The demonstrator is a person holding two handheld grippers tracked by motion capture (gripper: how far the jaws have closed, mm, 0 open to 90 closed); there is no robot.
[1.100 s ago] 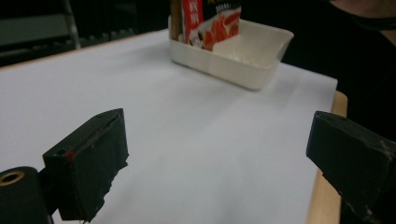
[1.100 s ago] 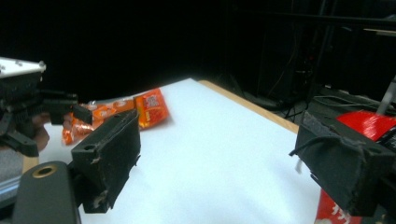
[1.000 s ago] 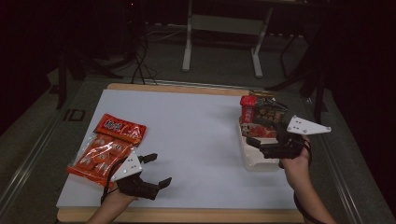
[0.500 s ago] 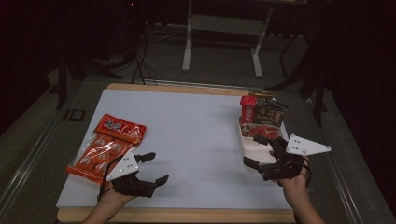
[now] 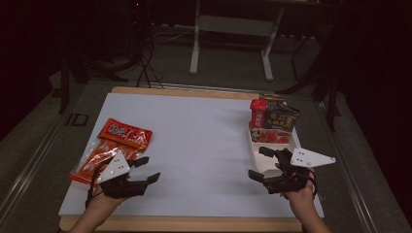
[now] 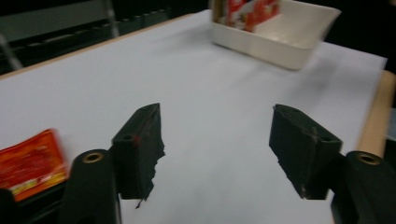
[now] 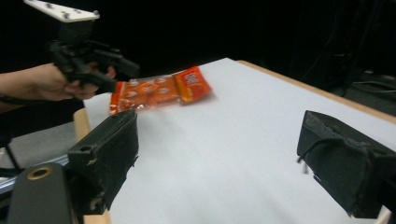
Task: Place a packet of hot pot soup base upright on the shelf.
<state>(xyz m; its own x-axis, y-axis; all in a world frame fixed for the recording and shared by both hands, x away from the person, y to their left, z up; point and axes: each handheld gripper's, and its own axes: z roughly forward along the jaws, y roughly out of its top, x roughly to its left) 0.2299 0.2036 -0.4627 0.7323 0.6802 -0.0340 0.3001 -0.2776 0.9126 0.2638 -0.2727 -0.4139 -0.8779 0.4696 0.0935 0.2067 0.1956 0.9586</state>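
Far left on the white table sheet (image 5: pixel 204 145): two orange-red snack packets (image 5: pixel 114 145), one overlapping the other, lying flat near the sheet's left edge.

Your left gripper (image 5: pixel 145 171) hovers just beside them on their right, toward your side of the table. Its jaws have just been closing and now stand partly apart with nothing between them; the left gripper view shows bare sheet in the gap and one packet's corner (image 6: pixel 30 163) off to the side. Risk: if they close further before you swing back over the packets, you arrive too narrow and shove the top one instead of straddling it. These foil packets look slick and thin, so a shallow pinch on one edge could slip, or drag both at once since they overlap.

Middle of the sheet is open ground.

Right: your right gripper (image 5: pixel 260 165) sits at the near end of the white tray (image 5: pixel 260 158), jaws spread wide and empty, pointing left across the table; its own view shows the sheet between its pads. The tray already holds red packets (image 5: pixel 272 121) standing at its far end. Risk: the gripper is close enough to the rim that a careless swing could nudge the tray or tip the standing packets.
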